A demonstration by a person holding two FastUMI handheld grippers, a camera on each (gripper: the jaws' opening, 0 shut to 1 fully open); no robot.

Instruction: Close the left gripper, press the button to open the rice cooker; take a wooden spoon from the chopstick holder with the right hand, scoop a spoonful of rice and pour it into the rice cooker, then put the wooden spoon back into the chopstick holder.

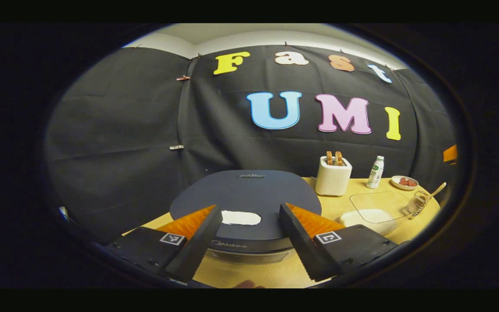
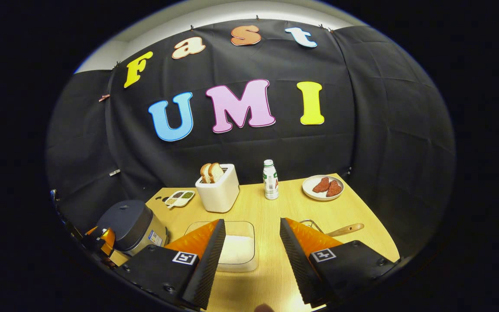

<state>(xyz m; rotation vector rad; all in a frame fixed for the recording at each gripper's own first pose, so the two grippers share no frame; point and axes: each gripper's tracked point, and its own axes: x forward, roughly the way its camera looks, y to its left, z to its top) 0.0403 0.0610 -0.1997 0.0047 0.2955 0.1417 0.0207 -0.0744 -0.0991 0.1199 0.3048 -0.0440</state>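
2 grippers, jaws apart: left gripper (image 1: 249, 234) over the closed rice cooker (image 1: 245, 203) at the table's (image 2: 275, 208) left edge, right gripper (image 2: 249, 251) above the rice container (image 2: 236, 249).

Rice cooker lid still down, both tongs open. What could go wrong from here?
1. The left tongs straddle the rice cooker while open; pressing before they close could miss the white button.
2. The wooden spoon lies tilted in a wire holder beside the right tongs; a grab may drag the holder.
3. The glass dish of rice sits close under the right tongs and could get knocked.
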